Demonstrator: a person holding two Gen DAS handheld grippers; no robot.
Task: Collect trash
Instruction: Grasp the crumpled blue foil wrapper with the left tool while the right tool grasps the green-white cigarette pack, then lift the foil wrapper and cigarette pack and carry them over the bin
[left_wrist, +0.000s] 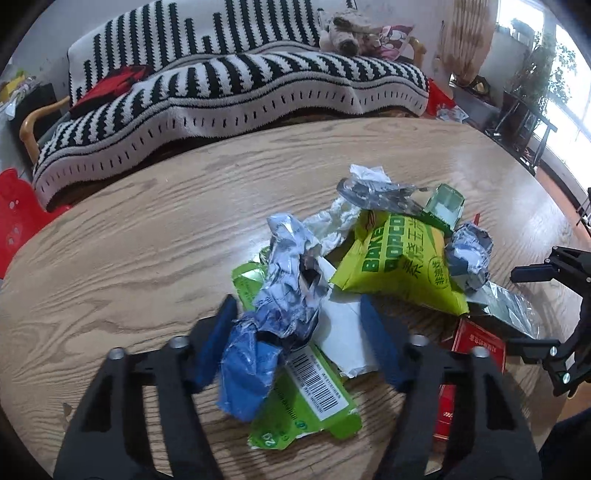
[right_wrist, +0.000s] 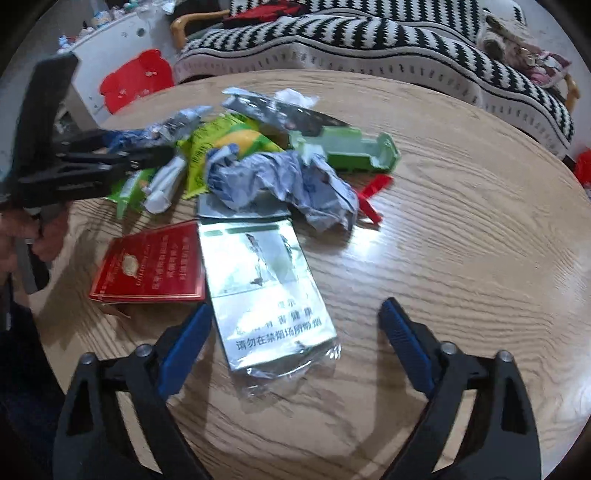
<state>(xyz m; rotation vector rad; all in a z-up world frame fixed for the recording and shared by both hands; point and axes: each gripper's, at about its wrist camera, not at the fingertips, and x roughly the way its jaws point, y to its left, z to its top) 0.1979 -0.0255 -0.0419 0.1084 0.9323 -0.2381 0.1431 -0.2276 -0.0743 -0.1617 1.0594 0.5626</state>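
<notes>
Table (right_wrist: 461, 221) held two crumpled wrappers, one red pack (right_wrist: 151, 264), one silver pack (right_wrist: 258, 280) | my left gripper (left_wrist: 299, 332) straddled a crumpled blue wrapper (left_wrist: 273, 306), jaws apart | my right gripper (right_wrist: 295, 332) apart around the silver pack.

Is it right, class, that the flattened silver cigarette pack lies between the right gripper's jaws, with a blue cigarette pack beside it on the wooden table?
Not quite: the pack beside it is red, not blue, as the right wrist view shows. The rest holds: the flattened silver cigarette pack lies between the right gripper's jaws on the wooden table.
</notes>
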